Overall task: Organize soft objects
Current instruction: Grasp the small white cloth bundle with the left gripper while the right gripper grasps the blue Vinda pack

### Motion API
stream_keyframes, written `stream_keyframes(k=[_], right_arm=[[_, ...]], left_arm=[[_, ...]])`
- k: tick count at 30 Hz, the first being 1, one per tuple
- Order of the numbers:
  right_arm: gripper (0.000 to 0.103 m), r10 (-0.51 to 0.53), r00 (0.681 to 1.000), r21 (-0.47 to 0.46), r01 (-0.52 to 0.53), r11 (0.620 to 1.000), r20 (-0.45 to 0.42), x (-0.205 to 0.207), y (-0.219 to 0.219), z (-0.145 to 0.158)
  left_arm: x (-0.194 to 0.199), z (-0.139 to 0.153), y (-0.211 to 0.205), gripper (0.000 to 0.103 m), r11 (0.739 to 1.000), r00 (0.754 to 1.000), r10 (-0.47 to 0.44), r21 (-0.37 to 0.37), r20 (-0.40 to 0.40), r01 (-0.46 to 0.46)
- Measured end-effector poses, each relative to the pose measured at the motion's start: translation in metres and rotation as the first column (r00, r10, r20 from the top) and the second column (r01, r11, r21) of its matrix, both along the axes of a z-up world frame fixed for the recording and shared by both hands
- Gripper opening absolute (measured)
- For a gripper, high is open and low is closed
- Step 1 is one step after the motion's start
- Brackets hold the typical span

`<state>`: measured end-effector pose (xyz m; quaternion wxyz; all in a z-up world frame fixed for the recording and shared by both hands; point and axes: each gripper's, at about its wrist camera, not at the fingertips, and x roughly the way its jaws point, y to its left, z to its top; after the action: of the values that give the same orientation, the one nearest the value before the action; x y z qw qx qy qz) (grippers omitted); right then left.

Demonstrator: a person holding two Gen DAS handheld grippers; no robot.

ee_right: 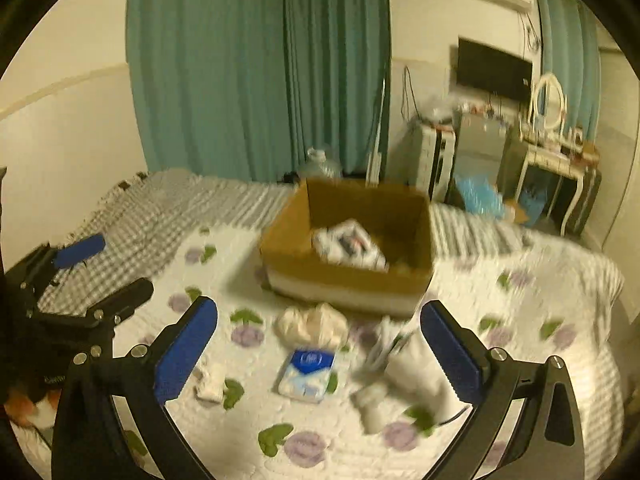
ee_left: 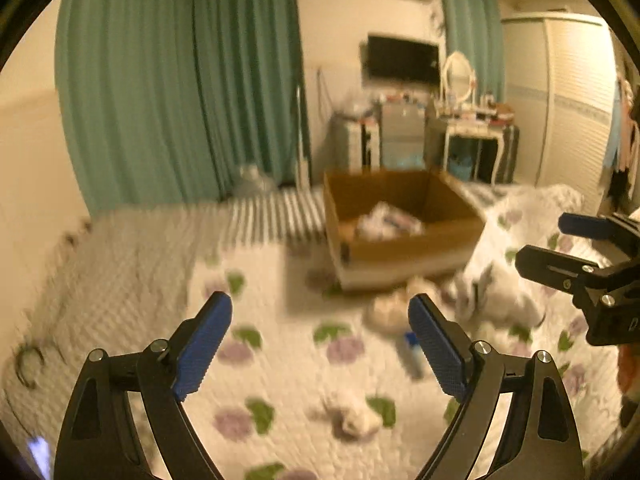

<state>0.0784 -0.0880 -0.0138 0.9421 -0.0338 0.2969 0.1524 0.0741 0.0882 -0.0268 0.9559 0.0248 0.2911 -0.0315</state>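
Brown cardboard, open-topped: the box stands on the floral quilt toward 12 o'clock of both grippers, with a white printed bundle lying inside it. The left gripper hangs above the quilt, jaws spread wide and nothing between its blue pads. The right gripper is likewise spread and empty.

Shown only in the right wrist view: a blue-and-white tissue pack lying flat at 6 o'clock of the box, sharp enough to identify; a cream crumpled cloth between pack and box, just beside the box's near wall; a small white rolled piece at 9 o'clock of the pack; a white heap at 3 o'clock, partly behind the right finger.

Shown only in the left wrist view: a white wardrobe at 2 o'clock. Here the soft items are blurred, and the pack is only a blue smear beside the right pad. Each view catches the other gripper at its edge.
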Motion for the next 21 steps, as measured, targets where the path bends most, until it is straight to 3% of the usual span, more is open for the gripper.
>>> stream_keyframes(k=[6, 10, 14, 18, 21], right_arm=[[0.102, -0.001, 0.995, -0.057, -0.005, 0.998, -0.104, 0.014, 0.012, -0.082], [0.102, -0.018, 0.984, -0.04, 0.011, 0.999, -0.18, 0.03, 0.008, -0.118], [0.1, -0.018, 0.973, -0.036, 0.01, 0.999, -0.228, 0.042, 0.011, -0.137], [0.097, -0.002, 0.964, -0.056, -0.013, 0.998, -0.266, 0.049, 0.02, -0.152], [0.092, 0.011, 0.956, -0.06, -0.03, 0.998, -0.294, 0.055, 0.029, -0.159]], left_arm=[[0.011, -0.078, 0.001, 0.091, 1.0, 0.987, -0.004, 0.02, -0.158, 0.008], [0.009, -0.113, 0.001, 0.091, 0.999, 0.966, -0.032, -0.046, -0.255, 0.021], [0.008, -0.126, -0.004, 0.09, 0.998, 0.957, -0.051, -0.057, -0.284, 0.036], [0.008, -0.135, -0.004, 0.089, 0.991, 0.945, -0.091, -0.124, -0.314, 0.054], [0.008, -0.141, -0.006, 0.075, 0.992, 0.943, -0.093, -0.111, -0.319, 0.061]])
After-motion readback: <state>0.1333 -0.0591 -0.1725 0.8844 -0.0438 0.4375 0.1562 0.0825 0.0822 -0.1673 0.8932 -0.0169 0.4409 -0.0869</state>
